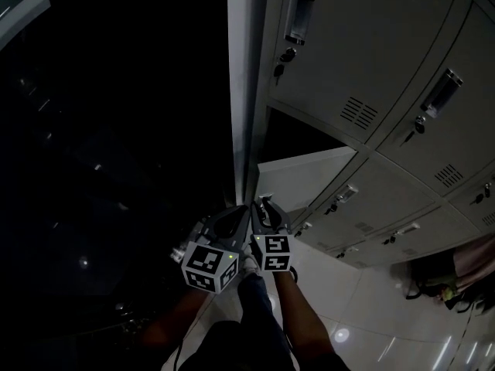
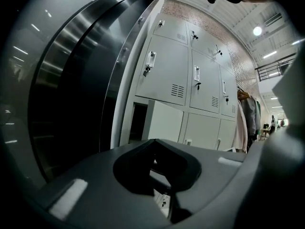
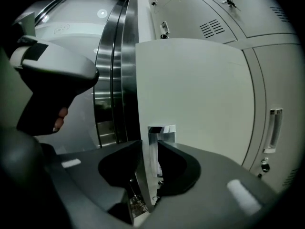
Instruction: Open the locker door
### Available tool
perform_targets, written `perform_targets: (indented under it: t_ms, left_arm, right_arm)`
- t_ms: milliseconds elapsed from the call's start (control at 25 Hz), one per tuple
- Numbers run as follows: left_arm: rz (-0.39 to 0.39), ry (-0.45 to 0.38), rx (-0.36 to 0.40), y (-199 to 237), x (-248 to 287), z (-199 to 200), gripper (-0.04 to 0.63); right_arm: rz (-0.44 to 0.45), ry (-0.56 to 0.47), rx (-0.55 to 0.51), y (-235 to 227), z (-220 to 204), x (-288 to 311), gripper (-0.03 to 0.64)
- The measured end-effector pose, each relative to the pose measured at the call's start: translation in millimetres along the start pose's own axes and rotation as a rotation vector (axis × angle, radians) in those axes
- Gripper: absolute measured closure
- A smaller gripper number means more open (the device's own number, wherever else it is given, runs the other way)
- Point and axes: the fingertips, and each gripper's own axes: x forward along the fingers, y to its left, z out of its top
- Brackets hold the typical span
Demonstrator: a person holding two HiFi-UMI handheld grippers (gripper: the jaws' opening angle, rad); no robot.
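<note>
A grey locker bank fills the right of the head view. One locker door (image 1: 305,178) in the left column stands swung out, with a dark opening above it. In the right gripper view this door (image 3: 190,89) shows edge-on, and its chrome handle (image 3: 162,130) sits just beyond the jaws. My right gripper (image 3: 149,144) (image 1: 261,204) is shut on the door's free edge, one jaw on each face. My left gripper (image 1: 240,209) (image 2: 153,140) hangs beside it, shut and holding nothing. From the left gripper view the open door (image 2: 164,123) lies ahead.
Neighbouring locker doors (image 1: 363,45) are closed, with handles and keys in their locks. A shiny steel column (image 1: 241,91) borders the lockers on the left, with dark space beyond it. Clothes (image 1: 456,277) hang at the far right.
</note>
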Motion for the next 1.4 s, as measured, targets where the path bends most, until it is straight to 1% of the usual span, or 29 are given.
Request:
perform_targets:
  t_ms: [200, 280, 560, 760, 920, 1040, 1200, 1400]
  left_arm:
    - [-0.022, 0.001, 0.003, -20.5, -12.2, 2.1, 0.589]
    - [-0.032, -0.002, 0.006, -28.0, -15.9, 2.4, 0.591]
    - [-0.058, -0.014, 0.014, -54.0, -24.5, 3.3, 0.591]
    - [-0.058, -0.024, 0.028, -67.6, -37.6, 7.0, 0.59]
    - [-0.049, -0.037, 0.047, -82.2, -62.5, 16.6, 0.589]
    - [-0.039, -0.044, 0.054, -92.1, -90.6, 29.6, 0.591]
    - [-0.019, -0.042, 0.048, -103.6, -137.3, 48.4, 0.591]
    - [-0.001, -0.056, 0.03, -124.0, -184.5, 72.7, 0.589]
  right_arm:
    - [-0.011, 0.018, 0.004, -0.3, -7.1, -26.0, 0.523]
    - [-0.025, 0.024, 0.001, -2.2, -10.6, -36.7, 0.565]
    - [-0.07, 0.023, 0.002, -13.4, -15.6, -70.8, 0.565]
    - [-0.075, 0.019, -0.014, -16.6, -7.7, -84.0, 0.569]
    - [-0.072, -0.003, -0.039, -9.1, 9.1, -106.9, 0.569]
    - [-0.076, -0.016, -0.041, 5.6, 26.7, -132.5, 0.569]
    - [-0.076, -0.035, -0.023, 39.4, 56.9, -177.8, 0.569]
    - [-0.054, -0.069, 0.003, 83.9, 98.8, -238.7, 0.569]
